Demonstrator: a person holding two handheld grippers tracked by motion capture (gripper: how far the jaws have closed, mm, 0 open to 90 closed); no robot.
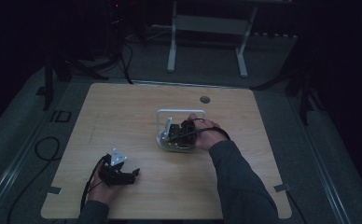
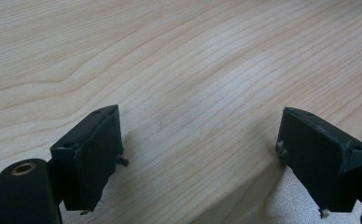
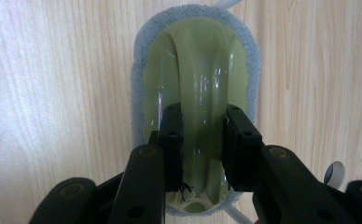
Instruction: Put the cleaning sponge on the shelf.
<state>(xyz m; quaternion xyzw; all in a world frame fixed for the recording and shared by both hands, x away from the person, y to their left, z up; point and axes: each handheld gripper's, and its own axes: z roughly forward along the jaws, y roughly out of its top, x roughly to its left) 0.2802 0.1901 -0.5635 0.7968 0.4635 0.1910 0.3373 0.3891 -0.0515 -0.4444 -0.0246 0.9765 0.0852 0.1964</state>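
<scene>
Gripping the raised green handle of the scrubbing brush (image 3: pixel 195 93) between my right gripper (image 3: pixel 202 154) jaws, its long axis running toward twelve o'clock, I keep my left gripper (image 2: pixel 198 158) open over bare table (image 2: pixel 170 60) at seven o'clock

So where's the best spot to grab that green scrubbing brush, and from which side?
Take the scrubbing brush by the raised green ridge along its back, coming straight down from above. The ridge is narrow and stands clear of the sponge rim; the right hand-held gripper already has its jaws on either side of it.
</scene>
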